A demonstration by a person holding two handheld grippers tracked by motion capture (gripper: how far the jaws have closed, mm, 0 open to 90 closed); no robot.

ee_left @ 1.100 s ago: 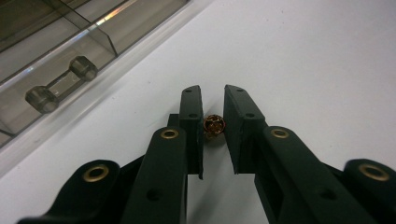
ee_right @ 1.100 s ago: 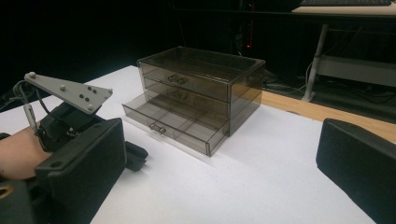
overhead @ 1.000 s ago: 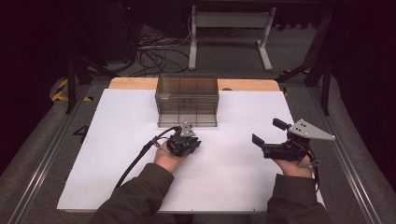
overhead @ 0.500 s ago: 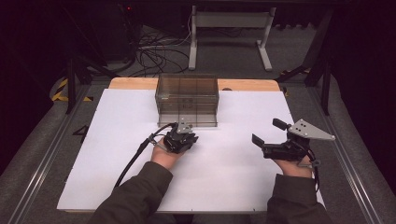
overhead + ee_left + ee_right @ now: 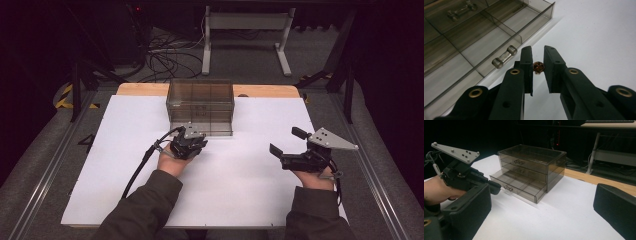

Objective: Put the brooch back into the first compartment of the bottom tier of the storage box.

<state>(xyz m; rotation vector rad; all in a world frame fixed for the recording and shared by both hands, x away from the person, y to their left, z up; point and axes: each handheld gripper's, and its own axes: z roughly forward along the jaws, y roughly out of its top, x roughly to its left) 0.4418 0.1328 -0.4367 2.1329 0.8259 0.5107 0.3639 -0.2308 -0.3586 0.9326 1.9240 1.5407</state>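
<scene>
High view: two grippers seen; left gripper just before one smoky drawer cabinet, right gripper well apart, jaws wide.

Left gripper view: jaws narrowed on one small copper ball; one drawer knob just left.

Right gripper view: counted three drawers, bottom drawer pulled out.

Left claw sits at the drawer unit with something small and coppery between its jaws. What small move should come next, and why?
Probably ease the left claw forward over the bottom drawer, which is pulled out, then open. The small coppery object sits between the jaws, just outside the drawer's front wall near its handle. The right claw waits open, off to the side.
</scene>
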